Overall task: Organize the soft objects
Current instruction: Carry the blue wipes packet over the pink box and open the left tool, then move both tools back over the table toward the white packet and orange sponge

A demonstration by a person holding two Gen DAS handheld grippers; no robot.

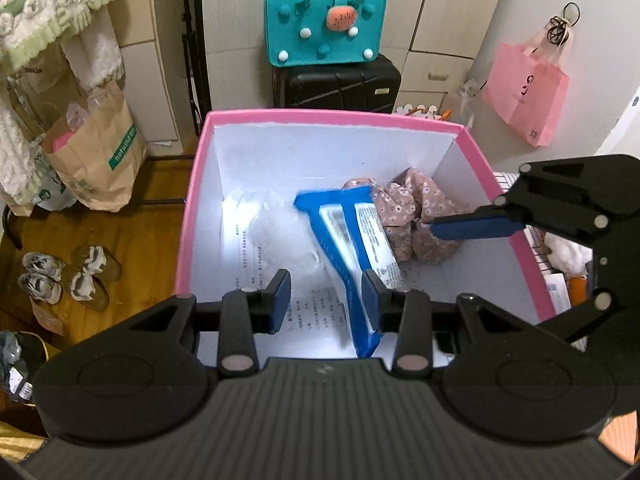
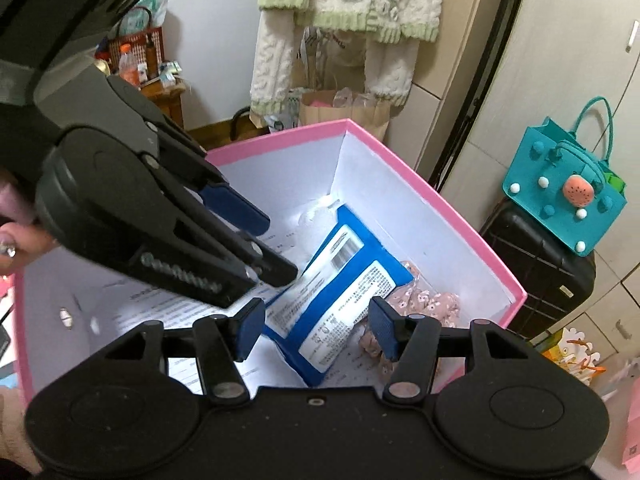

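Note:
A pink box (image 1: 404, 119) with white inner walls fills both views. Inside lie a blue pack with white labels (image 1: 340, 236), a pink floral cloth (image 1: 416, 204) at its right and a white plastic-wrapped bundle (image 1: 276, 224) at its left, all on printed paper. My left gripper (image 1: 327, 300) hovers over the near end of the blue pack, jaws a narrow gap apart with nothing gripped. From the right, one blue finger (image 1: 472, 228) of my right gripper reaches to the floral cloth. In the right wrist view my right gripper (image 2: 316, 328) stands open above the blue pack (image 2: 340, 292); the left gripper (image 2: 276, 246) hangs at upper left.
Behind the box a teal felt bag (image 1: 324, 28) stands on a black suitcase (image 1: 336, 82). A pink paper bag (image 1: 528, 92) hangs on the right wall. Left of the box are a brown paper bag (image 1: 100, 148), hanging fleece clothes (image 1: 52, 4) and shoes (image 1: 64, 276) on the wooden floor.

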